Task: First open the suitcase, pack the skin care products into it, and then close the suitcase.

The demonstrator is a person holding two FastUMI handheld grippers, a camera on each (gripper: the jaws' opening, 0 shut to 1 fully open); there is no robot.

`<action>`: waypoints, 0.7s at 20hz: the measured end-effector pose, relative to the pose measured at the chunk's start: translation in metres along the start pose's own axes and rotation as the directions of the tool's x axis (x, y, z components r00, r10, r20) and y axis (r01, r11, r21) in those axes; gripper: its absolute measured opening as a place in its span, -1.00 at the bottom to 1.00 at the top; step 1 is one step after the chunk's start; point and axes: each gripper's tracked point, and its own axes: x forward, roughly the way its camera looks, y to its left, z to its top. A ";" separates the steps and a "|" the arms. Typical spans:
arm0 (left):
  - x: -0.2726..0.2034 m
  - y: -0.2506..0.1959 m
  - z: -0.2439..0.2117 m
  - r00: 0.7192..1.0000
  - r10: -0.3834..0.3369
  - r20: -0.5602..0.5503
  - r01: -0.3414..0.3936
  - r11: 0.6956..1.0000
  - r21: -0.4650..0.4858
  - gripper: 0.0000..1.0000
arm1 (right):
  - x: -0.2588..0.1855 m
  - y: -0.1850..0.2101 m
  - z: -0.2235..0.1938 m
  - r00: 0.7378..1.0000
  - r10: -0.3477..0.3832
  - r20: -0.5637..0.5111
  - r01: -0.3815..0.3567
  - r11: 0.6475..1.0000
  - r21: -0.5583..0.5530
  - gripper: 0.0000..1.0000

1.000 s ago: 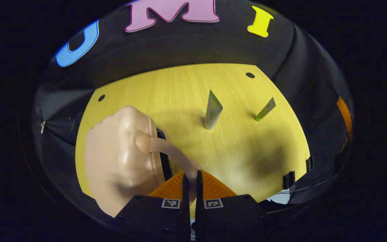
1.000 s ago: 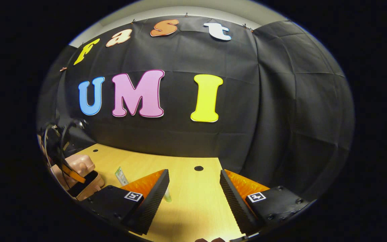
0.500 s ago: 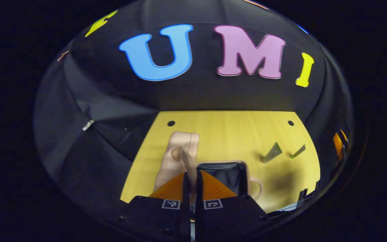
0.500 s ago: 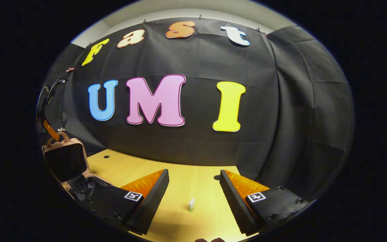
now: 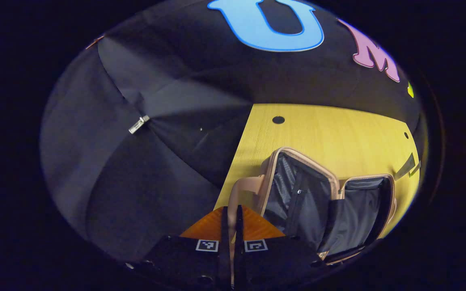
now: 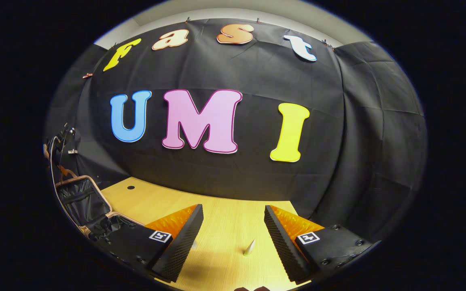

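Looking through the left gripper view, the left claw (image 5: 229, 214) is clenched on the suitcase handle (image 5: 239, 193); the suitcase (image 5: 318, 202) lies open on the counter (image 5: 330, 133), dark lining visible. In the right gripper view, the right claw (image 6: 233, 230) is released above the counter, a small tube (image 6: 249, 247) standing between its fingers, the suitcase at far left.

Setting: a staged recording booth, not a lived-in room. Evidence: black cloth wall (image 6: 338, 133) draped and clipped on all sides; a metal clip (image 5: 138, 124) pinching the fabric; a bare light-wood table (image 6: 225, 210) with round holes; a pale plain wall strip (image 6: 225, 10) above the cloth.
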 end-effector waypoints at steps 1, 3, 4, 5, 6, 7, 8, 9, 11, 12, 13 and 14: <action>0.027 0.006 -0.012 0.999 -0.018 -0.040 0.018 1.000 -0.009 -0.82 | 0.000 0.002 -0.003 1.000 -0.013 -0.020 0.013 1.000 0.003 0.93; 0.077 0.018 -0.041 0.990 -0.062 -0.126 0.059 0.998 -0.027 -0.82 | -0.003 0.008 -0.007 0.998 -0.046 -0.052 0.047 0.999 0.012 0.93; 0.092 0.021 -0.052 0.985 -0.077 -0.156 0.071 0.997 -0.042 -0.82 | -0.004 0.011 -0.007 0.996 -0.059 -0.063 0.060 0.998 0.023 0.92; 0.103 0.022 -0.060 0.981 -0.089 -0.174 0.080 0.995 -0.058 -0.82 | -0.005 0.014 -0.008 0.995 -0.069 -0.074 0.071 0.997 0.031 0.93; 0.110 0.019 -0.065 0.977 -0.112 -0.183 0.099 0.992 -0.079 -0.82 | -0.007 0.018 -0.009 0.994 -0.074 -0.086 0.077 0.996 0.037 0.93; 0.114 0.015 -0.065 0.976 -0.126 -0.179 0.112 0.990 -0.087 -0.82 | -0.007 0.022 -0.009 0.993 -0.078 -0.088 0.082 0.996 0.032 0.93; 0.117 0.017 -0.064 0.981 -0.122 -0.152 0.111 0.991 -0.075 -0.80 | -0.008 0.024 -0.009 0.992 -0.087 -0.093 0.090 0.996 0.029 0.92; 0.117 0.021 -0.057 0.989 -0.111 -0.094 0.107 0.993 -0.048 -0.75 | -0.008 0.026 -0.009 0.991 -0.091 -0.093 0.094 0.995 0.031 0.92; 0.100 0.016 -0.027 0.984 -0.168 0.059 0.170 0.985 -0.024 -0.37 | -0.008 0.029 -0.006 0.991 -0.104 -0.084 0.108 0.993 0.043 0.93; 0.086 0.010 -0.004 0.973 -0.182 0.139 0.186 0.983 -0.011 0.30 | -0.009 0.032 -0.005 0.992 -0.106 -0.073 0.110 0.993 0.048 0.92; 0.065 0.003 0.011 0.959 -0.196 0.205 0.198 0.980 0.009 0.97 | -0.010 0.035 -0.002 0.993 -0.106 -0.058 0.109 0.993 0.047 0.92; 0.050 -0.003 0.028 0.937 -0.204 0.284 0.204 0.978 0.031 0.90 | -0.010 0.039 0.002 0.993 -0.108 -0.042 0.110 0.993 0.039 0.92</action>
